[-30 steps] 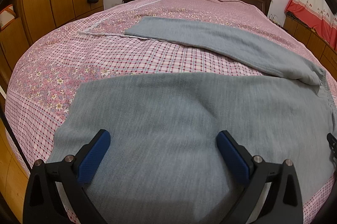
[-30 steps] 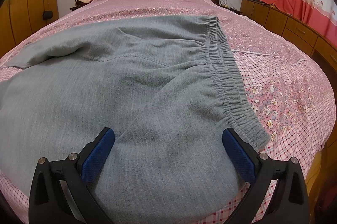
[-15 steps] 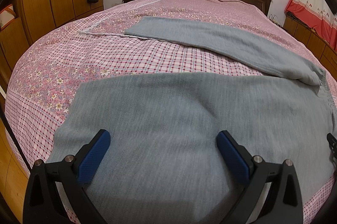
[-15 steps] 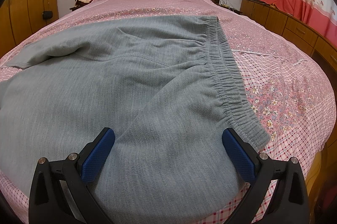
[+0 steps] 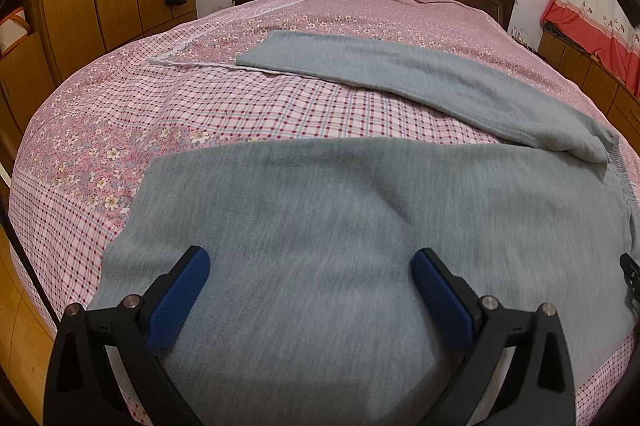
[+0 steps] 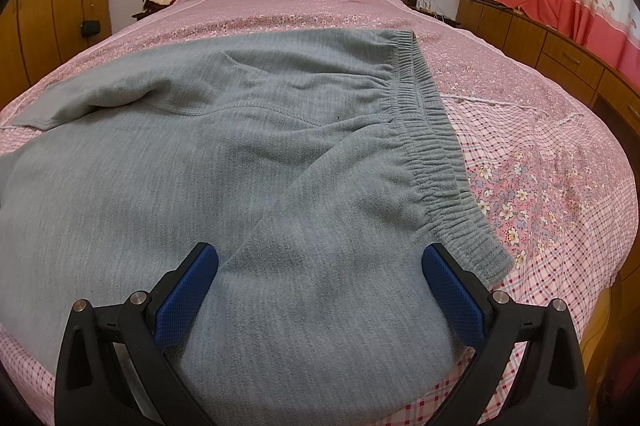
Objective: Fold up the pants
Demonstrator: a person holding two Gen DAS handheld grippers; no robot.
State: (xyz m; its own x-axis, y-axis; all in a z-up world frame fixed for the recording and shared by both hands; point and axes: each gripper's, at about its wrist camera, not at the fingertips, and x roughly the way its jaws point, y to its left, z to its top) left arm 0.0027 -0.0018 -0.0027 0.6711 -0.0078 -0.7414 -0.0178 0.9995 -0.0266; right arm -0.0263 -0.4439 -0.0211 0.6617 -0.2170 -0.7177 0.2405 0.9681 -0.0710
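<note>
Grey sweatpants [image 5: 360, 210] are spread flat on the pink patterned bed [image 5: 224, 106], legs splayed apart. The left hand-held gripper [image 5: 310, 290] is held over the near leg and the right hand-held gripper [image 6: 320, 286] beside the elastic waistband [image 6: 432, 146]; both are spread apart, gripping nothing.
</note>
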